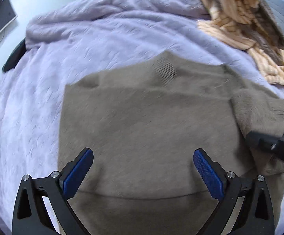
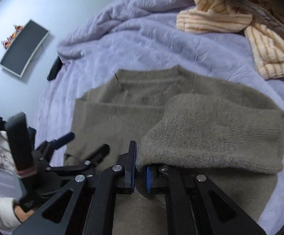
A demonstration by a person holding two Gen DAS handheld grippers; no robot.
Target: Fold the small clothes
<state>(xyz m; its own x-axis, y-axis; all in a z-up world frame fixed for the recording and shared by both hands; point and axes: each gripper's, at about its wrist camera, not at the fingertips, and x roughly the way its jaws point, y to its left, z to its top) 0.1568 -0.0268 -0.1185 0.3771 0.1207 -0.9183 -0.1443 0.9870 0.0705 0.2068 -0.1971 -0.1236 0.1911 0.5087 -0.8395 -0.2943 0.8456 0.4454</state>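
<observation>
- Far left, right wrist view: a dark framed panel (image 2: 24, 48) hangs on the pale wall; some small orange items sit at its upper end, too blurred to identify.
- Below it, a black object (image 2: 54, 69) lies at the edge of the lavender blanket (image 2: 142, 45), partly tucked under the blanket's fold.
- Lower left, right wrist view: the left gripper (image 2: 87, 144) with a person's hand (image 2: 22, 213) in a white sleeve on its handle. Its blue-padded fingers are spread apart, nothing between them.
- Left wrist view confirms: left gripper (image 1: 143, 157) is released and hovers over the body of the taupe sweater (image 1: 151, 127), pads (image 1: 79, 172) clear of the fabric.
- Centre: the taupe sweater (image 2: 122, 117) lies flat on the lavender blanket (image 1: 83, 49), ribbed collar pointing away from the cameras. The left-hand side is already turned in to a straight edge.
- Right of centre, right wrist view: the right gripper (image 2: 141, 173) is nearly closed; its jaws pinch the edge of the sweater's sleeve (image 2: 210, 137), which lies doubled across the sweater's body.
- Left wrist view: the right gripper (image 1: 248, 135) enters from the right edge, at the bunched sleeve (image 1: 259, 113).
- Far right, top: a cream-and-brown striped fleece (image 2: 240, 19) lies heaped on the blanket, apart from the sweater; also seen in the left wrist view (image 1: 249, 29).
</observation>
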